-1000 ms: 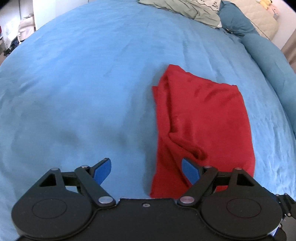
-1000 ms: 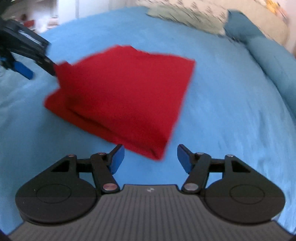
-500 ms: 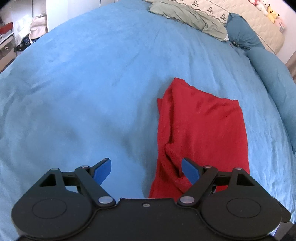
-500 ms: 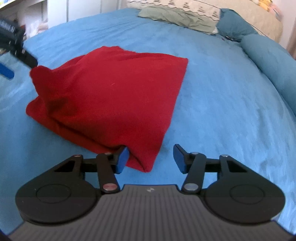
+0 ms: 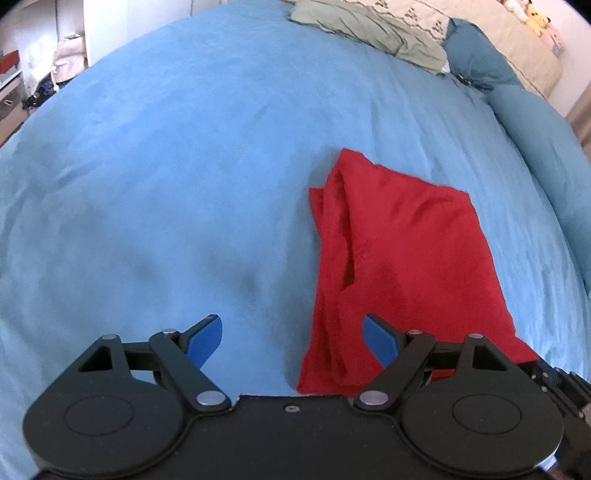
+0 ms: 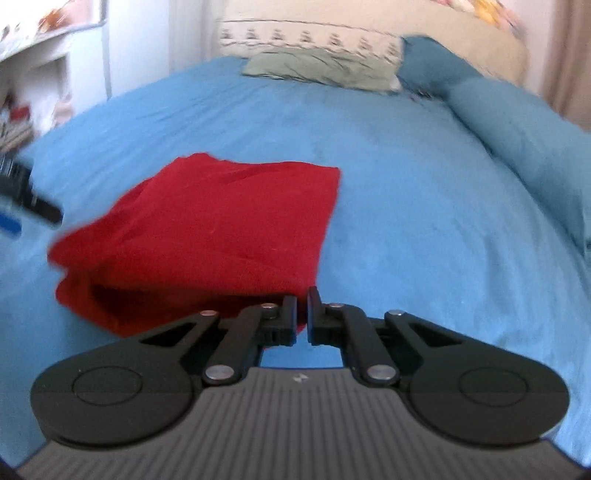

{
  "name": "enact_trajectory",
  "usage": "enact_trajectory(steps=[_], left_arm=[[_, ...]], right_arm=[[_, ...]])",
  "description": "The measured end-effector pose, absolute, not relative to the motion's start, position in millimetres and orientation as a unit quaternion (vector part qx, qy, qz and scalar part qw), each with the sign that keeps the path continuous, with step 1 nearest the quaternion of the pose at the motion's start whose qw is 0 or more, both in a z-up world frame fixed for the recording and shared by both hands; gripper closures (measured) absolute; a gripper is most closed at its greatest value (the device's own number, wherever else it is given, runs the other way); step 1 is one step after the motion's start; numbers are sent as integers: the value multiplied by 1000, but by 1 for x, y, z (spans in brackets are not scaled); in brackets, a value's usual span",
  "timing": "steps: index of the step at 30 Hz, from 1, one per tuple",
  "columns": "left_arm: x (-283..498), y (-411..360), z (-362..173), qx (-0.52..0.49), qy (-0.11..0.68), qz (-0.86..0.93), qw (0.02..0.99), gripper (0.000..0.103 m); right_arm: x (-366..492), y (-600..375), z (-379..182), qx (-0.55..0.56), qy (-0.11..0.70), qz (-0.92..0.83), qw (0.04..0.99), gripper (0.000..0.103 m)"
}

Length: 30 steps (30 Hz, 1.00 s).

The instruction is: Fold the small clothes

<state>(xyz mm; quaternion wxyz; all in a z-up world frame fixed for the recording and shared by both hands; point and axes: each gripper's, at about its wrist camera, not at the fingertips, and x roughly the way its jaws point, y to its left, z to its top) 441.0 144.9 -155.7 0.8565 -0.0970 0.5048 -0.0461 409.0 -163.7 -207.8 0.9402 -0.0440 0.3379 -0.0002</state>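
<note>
A folded red garment (image 5: 402,258) lies on the blue bedspread (image 5: 184,166). My left gripper (image 5: 291,338) is open, just short of the garment's near left edge, with its right finger over the red cloth. In the right wrist view the garment (image 6: 221,229) lies to the left and ahead. My right gripper (image 6: 303,314) is shut on the garment's near right corner, with red cloth showing between the jaws. The left gripper shows blurred at the left edge of the right wrist view (image 6: 22,199).
A grey-green pillow (image 5: 369,29) and a teal pillow (image 5: 476,59) lie at the head of the bed. A rolled blue duvet (image 5: 543,155) runs along the right side. White furniture (image 5: 29,74) stands beyond the bed's left edge.
My right gripper has moved onto the garment's near right corner and shut on it. My left gripper has drawn back a little and stays open.
</note>
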Motion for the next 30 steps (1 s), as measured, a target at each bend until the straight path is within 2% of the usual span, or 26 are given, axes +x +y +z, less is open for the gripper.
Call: enact_trajectory(steps=[4, 7, 10, 11, 12, 14, 16, 18, 20, 23, 26, 30], left_arm=[[440, 131, -170, -72, 515, -53, 853, 16], [439, 119, -186, -35, 524, -62, 849, 16], [439, 109, -204, 5, 533, -58, 844, 16], [438, 109, -209, 10, 535, -55, 843, 16], [439, 109, -213, 12, 538, -56, 841, 16], [441, 110, -214, 17, 538, -56, 841, 16], [441, 111, -209, 20, 537, -54, 841, 16], [435, 114, -189, 19, 513, -51, 856, 17], [429, 118, -162, 14, 484, -60, 873, 13], [430, 119, -120, 10, 445, -80, 892, 0], [454, 115, -100, 16, 436, -108, 893, 0], [503, 111, -123, -8, 480, -145, 865, 0]], right_arm=[[413, -181, -230, 2, 382, -9, 924, 83], [412, -174, -246, -20, 399, 11, 916, 83], [409, -180, -249, 4, 407, 16, 913, 80], [408, -184, -248, 15, 408, 16, 913, 73], [406, -186, -245, 16, 406, 16, 913, 58], [400, -189, -238, 11, 401, 20, 916, 43], [392, -193, -228, 8, 394, 34, 918, 35], [393, -199, -216, 11, 396, 46, 917, 23], [398, -206, -201, 24, 394, 53, 917, 22], [414, -221, -173, 60, 393, 66, 915, 12], [439, -233, -146, 87, 388, 74, 915, 0], [485, -241, -129, 111, 385, 81, 913, 0]])
